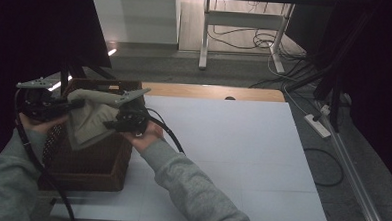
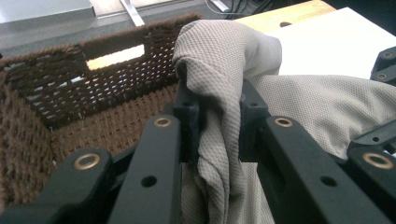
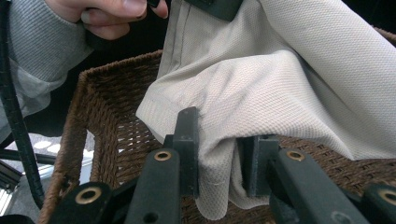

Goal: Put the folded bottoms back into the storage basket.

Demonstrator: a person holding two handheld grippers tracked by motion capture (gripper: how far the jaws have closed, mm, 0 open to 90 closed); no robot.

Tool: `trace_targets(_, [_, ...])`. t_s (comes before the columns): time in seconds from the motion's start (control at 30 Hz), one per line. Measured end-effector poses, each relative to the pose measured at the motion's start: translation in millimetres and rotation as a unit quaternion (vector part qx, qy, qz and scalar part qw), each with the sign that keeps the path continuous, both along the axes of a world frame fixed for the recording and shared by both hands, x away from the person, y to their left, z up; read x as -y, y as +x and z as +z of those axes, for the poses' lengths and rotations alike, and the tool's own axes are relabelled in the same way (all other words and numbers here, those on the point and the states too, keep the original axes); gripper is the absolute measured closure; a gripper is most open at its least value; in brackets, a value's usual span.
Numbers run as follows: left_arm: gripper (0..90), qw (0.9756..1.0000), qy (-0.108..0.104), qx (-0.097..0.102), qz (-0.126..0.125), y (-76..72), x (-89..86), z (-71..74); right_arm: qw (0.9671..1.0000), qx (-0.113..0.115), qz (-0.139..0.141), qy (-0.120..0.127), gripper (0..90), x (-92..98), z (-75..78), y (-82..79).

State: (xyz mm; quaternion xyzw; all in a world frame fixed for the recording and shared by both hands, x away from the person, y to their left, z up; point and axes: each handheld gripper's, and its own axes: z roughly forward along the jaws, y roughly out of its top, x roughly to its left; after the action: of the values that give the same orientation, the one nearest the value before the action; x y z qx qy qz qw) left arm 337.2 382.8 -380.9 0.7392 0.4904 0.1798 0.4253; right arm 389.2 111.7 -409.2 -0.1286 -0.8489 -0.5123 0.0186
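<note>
Both grippers are up over the dark brown woven wicker basket [image 1: 89, 166], which sits at the left edge of the white table top [image 1: 232, 157] — and between them hangs a beige textured cloth [image 1: 88, 121]. In the high view the left gripper [image 1: 76, 104] holds one end of the cloth over the basket's far left side, while the right gripper [image 1: 114, 124] holds the other end near the basket's right wall, so the fabric spans the two and sags toward the basket's opening.

Looking along the left gripper [image 2: 217, 121], its black jaws are clamped tight on a bunched fold of the cloth [image 2: 224, 70], with the basket's woven floor [image 2: 112, 126] below and behind. The right gripper [image 2: 385, 65] is just at the frame's edge, apart from the left one.

In the right gripper view, the right gripper [image 3: 219, 154] pinches a hem corner of the cloth [image 3: 261, 84] — the fabric drapes down over the basket's rim [image 3: 93, 93], and the person's left hand [image 3: 107, 14] in a grey sleeve is up top
</note>
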Motion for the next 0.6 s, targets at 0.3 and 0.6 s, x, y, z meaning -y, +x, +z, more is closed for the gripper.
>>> trace_targets(0.3, [74.5,0.9996,0.001,-0.025,0.014,8.6,-12.4,-12.5,0.9999,-0.011,-0.003,-0.005,70.4,-14.8,-14.4,1.0])
trace_targets(0.6, [74.5,0.9989,0.001,-0.042,0.018,18.5,-19.1,-22.5,0.9997,-0.021,-0.006,-0.012,70.2,-25.7,-24.8,-0.4])
